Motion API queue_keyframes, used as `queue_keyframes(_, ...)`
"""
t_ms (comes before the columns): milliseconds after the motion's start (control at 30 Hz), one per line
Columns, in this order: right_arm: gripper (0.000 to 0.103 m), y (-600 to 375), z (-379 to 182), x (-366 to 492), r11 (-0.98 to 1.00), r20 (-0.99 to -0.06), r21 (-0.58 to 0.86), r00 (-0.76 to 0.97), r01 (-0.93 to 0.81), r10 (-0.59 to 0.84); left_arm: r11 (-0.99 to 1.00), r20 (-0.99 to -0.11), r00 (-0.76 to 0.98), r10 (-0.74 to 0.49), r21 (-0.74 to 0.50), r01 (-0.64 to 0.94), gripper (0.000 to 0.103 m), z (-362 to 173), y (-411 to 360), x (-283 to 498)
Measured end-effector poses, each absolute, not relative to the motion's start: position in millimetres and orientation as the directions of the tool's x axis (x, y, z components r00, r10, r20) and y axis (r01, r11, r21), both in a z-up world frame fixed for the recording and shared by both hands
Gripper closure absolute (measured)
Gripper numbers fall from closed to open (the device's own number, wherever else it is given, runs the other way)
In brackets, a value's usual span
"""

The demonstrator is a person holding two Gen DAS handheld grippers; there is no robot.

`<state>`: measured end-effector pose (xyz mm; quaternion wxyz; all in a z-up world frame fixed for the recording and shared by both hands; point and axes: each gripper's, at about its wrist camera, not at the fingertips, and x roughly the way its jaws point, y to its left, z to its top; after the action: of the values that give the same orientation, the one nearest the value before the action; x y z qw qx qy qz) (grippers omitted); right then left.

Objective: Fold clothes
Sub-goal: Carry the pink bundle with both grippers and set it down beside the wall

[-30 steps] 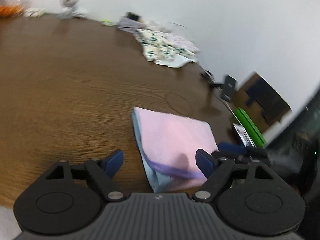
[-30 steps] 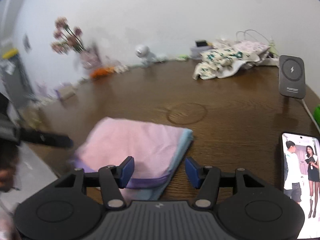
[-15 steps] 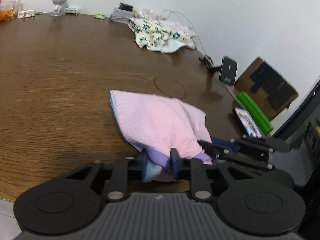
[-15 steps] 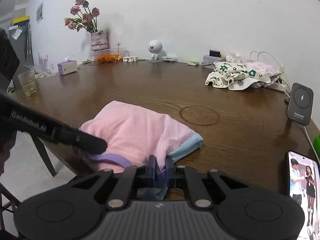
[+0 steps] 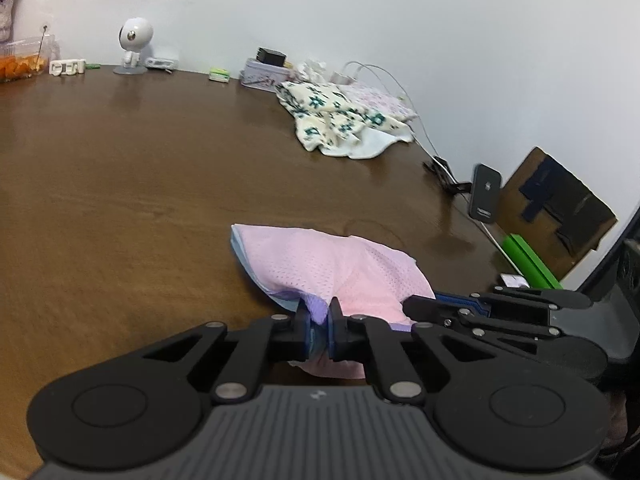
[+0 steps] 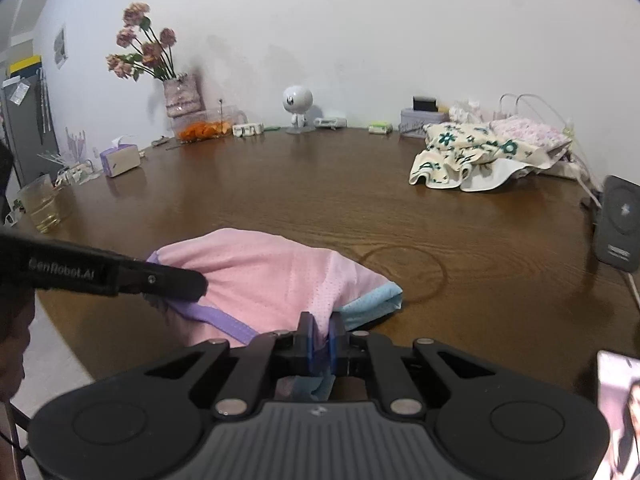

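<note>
While both tools sit low at the near edge of the brown wooden surface [image 5: 120, 208], each is clamped on the same garment. Left hand-held gripper [image 5: 319, 330]: jaws closed tight on the purple-banded hem of the pink mesh garment [image 5: 332, 268], fingers pointing forward, roughly level with the surface. Right hand-held gripper [image 6: 320, 340]: jaws likewise closed, pinching pink and light-blue layers of the garment [image 6: 272, 276] at its near edge. In the left wrist view the right tool [image 5: 500, 308] enters from the right, alongside the garment's right corner; in the right wrist view the left tool [image 6: 120, 276] reaches in from the left, its tip on the cloth. The garment lies folded near the front edge, its gripped near side drawn up into a ridge. A floral cloth pile [image 6: 480, 156] rests well apart at the far right, by the wall.
</note>
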<state>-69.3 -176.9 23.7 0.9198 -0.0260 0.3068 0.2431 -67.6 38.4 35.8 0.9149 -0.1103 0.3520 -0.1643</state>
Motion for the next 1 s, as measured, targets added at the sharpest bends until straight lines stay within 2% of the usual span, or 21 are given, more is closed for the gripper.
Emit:
queue_keyframes(167,0.097,-151,33,-19,0.886,-0.622,0.112,0.664,-0.450,0.416,0.927,-0.620,0.693,-0.367,-0.311,0.212,0.096,40,64,-25)
queue_keyframes(500,0.097,-127,28,78,0.870,-0.653,0.306,0.580,-0.387,0.488,0.948,-0.666,0.682,-0.302,-0.282,0.145,0.097,40,104,65)
queue_keyframes(700,0.096,-94,29,145,0.874,-0.656,0.309,0.581,-0.374,0.481,0.958,-0.664,0.699,-0.266,-0.265,0.113,0.097,43,130,126)
queue_keyframes(1000,0.097,-17,36,260,0.862,-0.636,0.293,0.589,-0.414,0.499,0.962,-0.673,0.717,-0.179,-0.274,-0.017,0.097,33,199,235)
